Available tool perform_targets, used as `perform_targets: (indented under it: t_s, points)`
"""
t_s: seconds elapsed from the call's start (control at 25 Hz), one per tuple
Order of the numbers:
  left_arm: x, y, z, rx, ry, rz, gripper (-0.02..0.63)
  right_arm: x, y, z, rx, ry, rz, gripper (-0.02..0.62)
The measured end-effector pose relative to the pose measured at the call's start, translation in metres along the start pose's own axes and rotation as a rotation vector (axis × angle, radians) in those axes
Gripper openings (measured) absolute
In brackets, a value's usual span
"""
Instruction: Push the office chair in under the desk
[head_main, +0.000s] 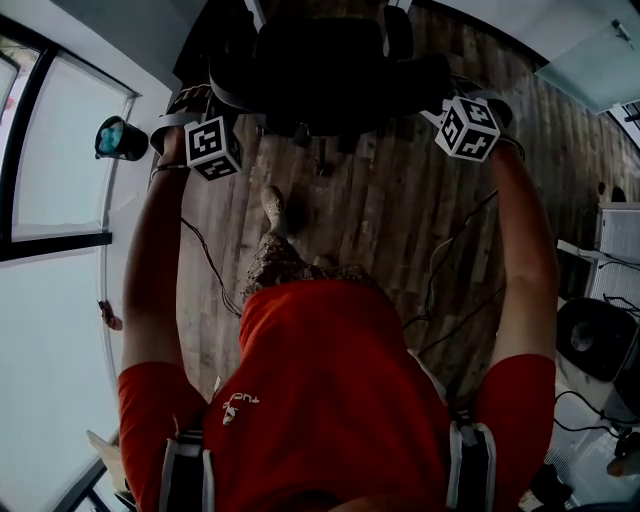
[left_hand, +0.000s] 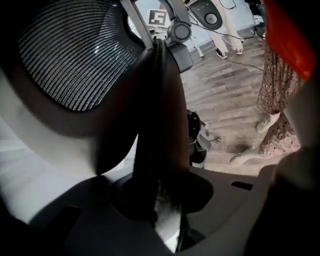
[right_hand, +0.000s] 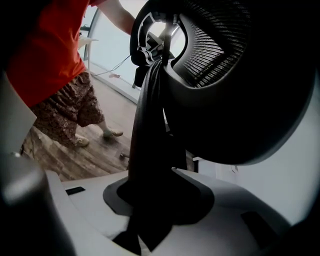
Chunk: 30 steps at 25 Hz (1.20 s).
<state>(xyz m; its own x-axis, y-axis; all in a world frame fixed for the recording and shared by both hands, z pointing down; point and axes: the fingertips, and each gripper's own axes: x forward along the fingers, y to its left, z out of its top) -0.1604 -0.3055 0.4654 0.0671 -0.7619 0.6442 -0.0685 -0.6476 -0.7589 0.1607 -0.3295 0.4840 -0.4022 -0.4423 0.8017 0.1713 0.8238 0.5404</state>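
My left gripper (left_hand: 161, 202) and right gripper (right_hand: 150, 205) pinch the office chair (head_main: 330, 75) by its stiff backrest (left_hand: 70, 60) edges; heavy, I judge, but it should roll.

Dark wood plank floor (head_main: 400, 220) everywhere, running under and behind the jaws. Off to the left of the jaws of the left gripper (left_hand: 160, 215) there's a big dark-framed window (head_main: 60, 150), loads of daylight. Plain white wall (right_hand: 300, 165) right of the jaws of the right gripper (right_hand: 150, 220).
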Motion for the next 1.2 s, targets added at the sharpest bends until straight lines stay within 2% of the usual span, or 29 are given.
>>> perform_targets:
  t_s: [0.4, 0.68, 1.2]
  points:
    - [0.060, 0.060, -0.037, 0.024, -0.034, 0.016, 0.098, 0.043, -0.060, 0.012, 0.034, 0.001, -0.017, 0.146]
    - [0.113, 0.107, -0.053, 0.036, -0.062, 0.027, 0.100, 0.081, -0.117, 0.000, 0.068, 0.039, -0.008, 0.146]
    - [0.218, 0.205, -0.102, 0.087, -0.121, 0.018, 0.101, 0.151, -0.220, 0.003, 0.151, 0.087, -0.030, 0.143]
